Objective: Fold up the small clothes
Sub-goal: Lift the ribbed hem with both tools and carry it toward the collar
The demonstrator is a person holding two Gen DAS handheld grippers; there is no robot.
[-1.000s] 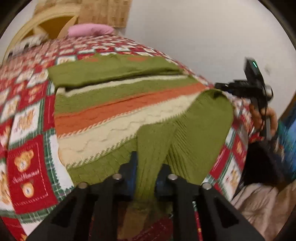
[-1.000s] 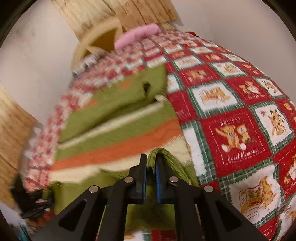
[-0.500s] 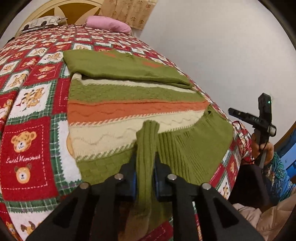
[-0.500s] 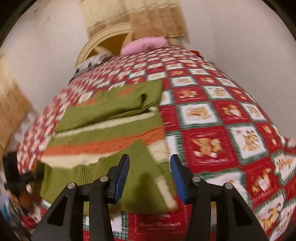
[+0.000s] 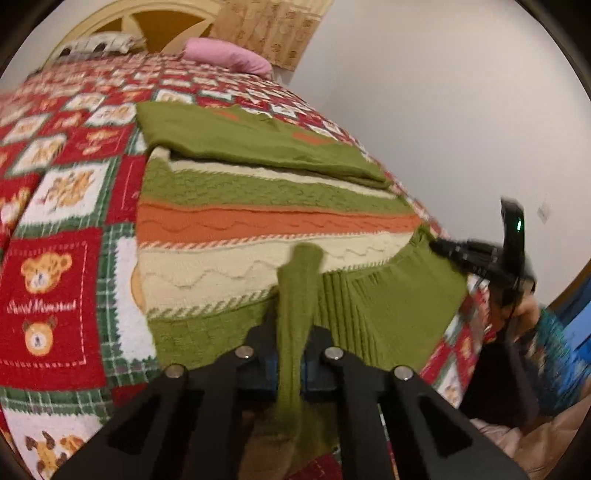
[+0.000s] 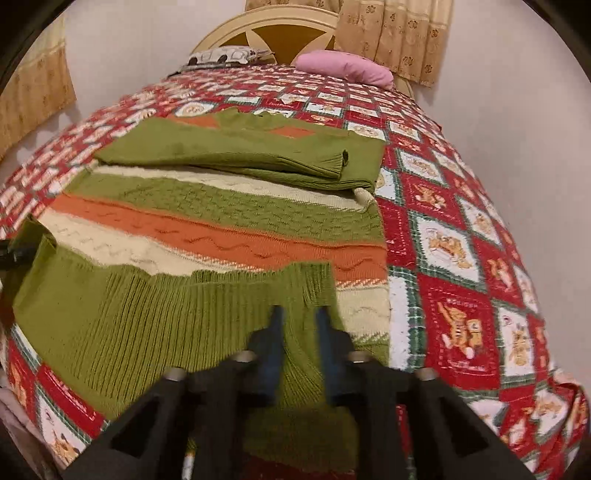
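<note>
A striped knit sweater [image 5: 258, 218] in green, orange and cream lies flat on the bed, sleeves folded across its far end [image 6: 236, 147]. Its green ribbed hem [image 6: 147, 314] is turned up over the cream stripe. My left gripper [image 5: 290, 328] is shut on a bunched fold of the hem [image 5: 297, 288] at the near left corner. My right gripper [image 6: 299, 325] straddles the hem at the other corner with green knit between its blue pads [image 6: 273, 339], which stand slightly apart. The right gripper also shows in the left wrist view [image 5: 480, 254], at the hem's far corner.
The bed carries a red, green and white teddy-bear quilt [image 6: 461, 258]. A pink pillow [image 6: 343, 68] and a cream headboard [image 6: 273, 33] lie at the far end. A white wall [image 5: 443, 110] runs along one side. The bed edge is right below both grippers.
My right gripper let go of the hem, opened wide, then came back over the hem corner with its pads narrowed. My left gripper kept its hold and carried the hem forward over the cream stripe.
</note>
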